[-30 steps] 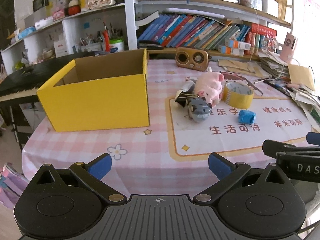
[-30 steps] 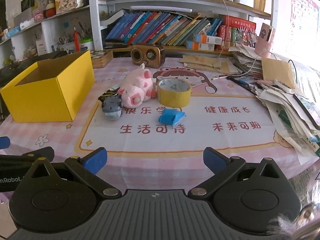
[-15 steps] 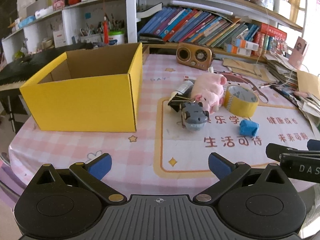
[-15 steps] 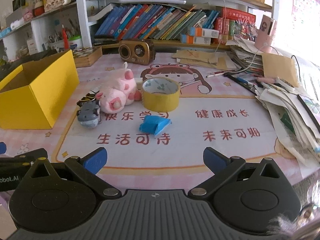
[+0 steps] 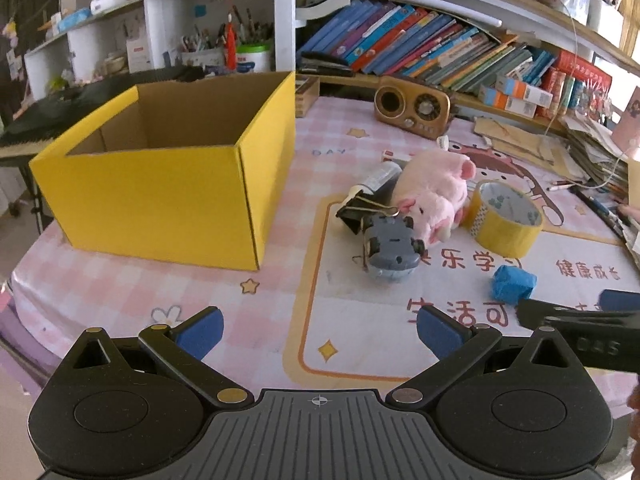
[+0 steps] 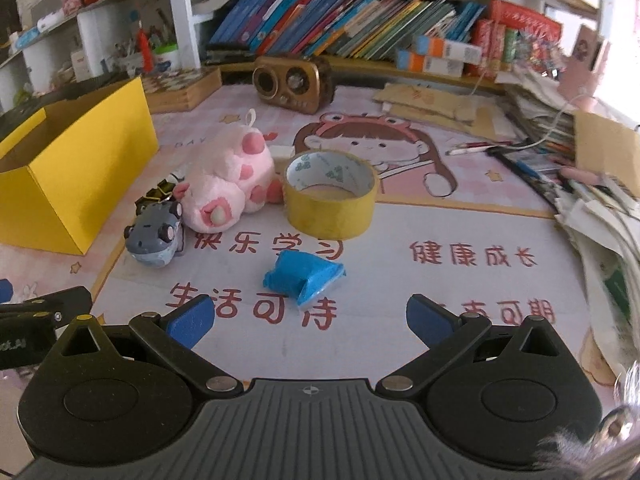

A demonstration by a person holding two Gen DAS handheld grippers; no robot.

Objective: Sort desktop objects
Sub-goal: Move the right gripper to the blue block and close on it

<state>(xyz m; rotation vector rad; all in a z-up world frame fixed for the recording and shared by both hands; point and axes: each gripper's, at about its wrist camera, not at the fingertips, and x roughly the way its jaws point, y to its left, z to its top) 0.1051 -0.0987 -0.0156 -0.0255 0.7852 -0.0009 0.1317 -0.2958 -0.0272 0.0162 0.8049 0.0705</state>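
Both tools hang released and empty over the near edge of the bench [image 5: 132, 280], the left tool [image 5: 318, 326] facing the gap between the yellow box [image 5: 160, 196] and the clutter, the right tool [image 6: 308, 318] lined up just short of the blue wrapped piece [image 6: 302, 276], likely its first pick. The pink plush [image 6: 228, 184], grey toy car [image 6: 156, 236], binder clip [image 5: 356, 210] and tape roll [image 6: 330, 194] huddle together mid-bench; the box stands open-topped just beside them, seemingly so each item travels only a short way
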